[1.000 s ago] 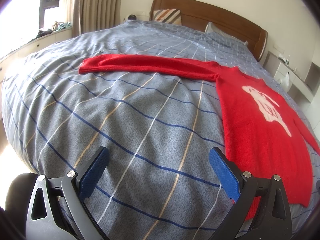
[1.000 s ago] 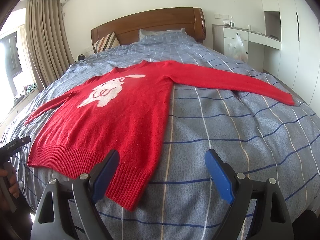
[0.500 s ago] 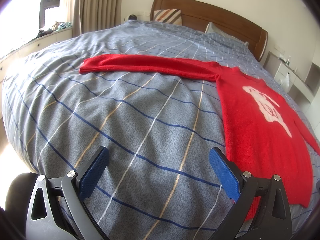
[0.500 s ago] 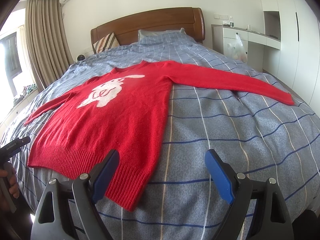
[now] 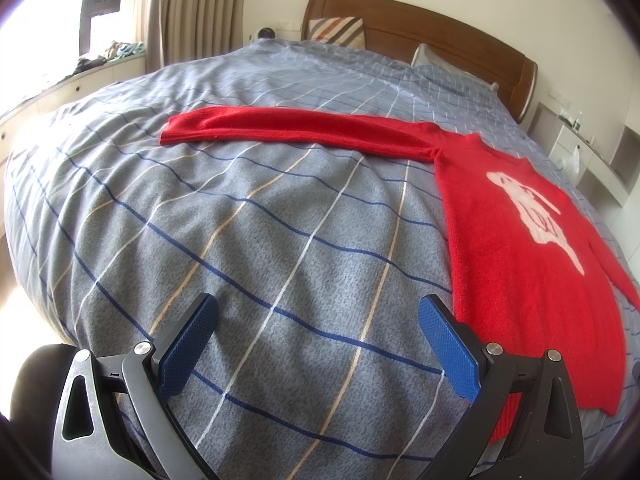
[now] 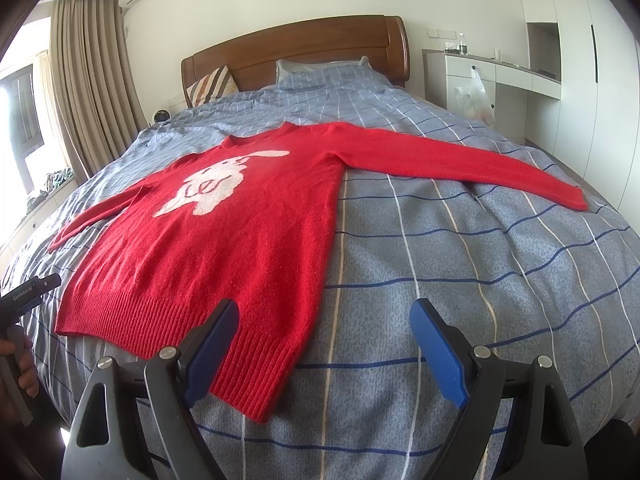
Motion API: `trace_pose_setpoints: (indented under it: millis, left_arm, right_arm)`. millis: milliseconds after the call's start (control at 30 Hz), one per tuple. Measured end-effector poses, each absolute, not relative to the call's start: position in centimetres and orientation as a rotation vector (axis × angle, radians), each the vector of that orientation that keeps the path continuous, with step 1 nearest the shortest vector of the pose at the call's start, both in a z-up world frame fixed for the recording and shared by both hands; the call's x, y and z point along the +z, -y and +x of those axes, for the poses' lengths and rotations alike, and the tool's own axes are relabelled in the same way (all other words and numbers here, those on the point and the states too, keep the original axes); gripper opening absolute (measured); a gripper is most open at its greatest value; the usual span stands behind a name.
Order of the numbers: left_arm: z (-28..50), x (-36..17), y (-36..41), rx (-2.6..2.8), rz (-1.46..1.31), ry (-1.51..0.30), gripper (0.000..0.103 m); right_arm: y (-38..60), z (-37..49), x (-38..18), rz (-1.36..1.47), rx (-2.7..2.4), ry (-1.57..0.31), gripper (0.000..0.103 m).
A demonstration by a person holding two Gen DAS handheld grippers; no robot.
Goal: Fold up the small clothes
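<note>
A red sweater [image 6: 240, 240] with a white rabbit figure lies flat and face up on the bed, both sleeves spread out sideways. In the left wrist view its body [image 5: 520, 248] is at the right and one sleeve [image 5: 288, 130] stretches left across the bed. My left gripper [image 5: 318, 344] is open and empty, above bare blanket left of the hem. My right gripper [image 6: 324, 344] is open and empty, just above the hem's right corner [image 6: 264, 376]. The other sleeve [image 6: 460, 160] runs to the right.
The bed [image 6: 480, 280] has a grey-blue checked blanket, pillows and a wooden headboard [image 6: 296, 48]. White cabinets with a plastic bag [image 6: 476, 96] stand at the right, curtains [image 6: 92, 92] and a window ledge at the left. The left hand-held device [image 6: 24, 296] shows at the left edge.
</note>
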State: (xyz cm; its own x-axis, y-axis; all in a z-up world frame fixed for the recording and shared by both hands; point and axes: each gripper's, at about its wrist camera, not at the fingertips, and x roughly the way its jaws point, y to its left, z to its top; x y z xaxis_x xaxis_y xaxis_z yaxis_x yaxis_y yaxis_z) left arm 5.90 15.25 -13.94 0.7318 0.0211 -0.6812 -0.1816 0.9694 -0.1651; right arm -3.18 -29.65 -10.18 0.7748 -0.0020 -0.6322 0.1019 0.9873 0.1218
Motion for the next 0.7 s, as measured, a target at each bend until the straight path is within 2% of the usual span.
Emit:
trace_pose_setpoints:
  millis: [700]
  left_arm:
    - [5.85, -14.07, -15.21, 0.116, -0.230, -0.749, 0.101]
  right_arm:
    - [29.72, -3.12, -10.08, 0.153, -0.060, -0.677, 0.087]
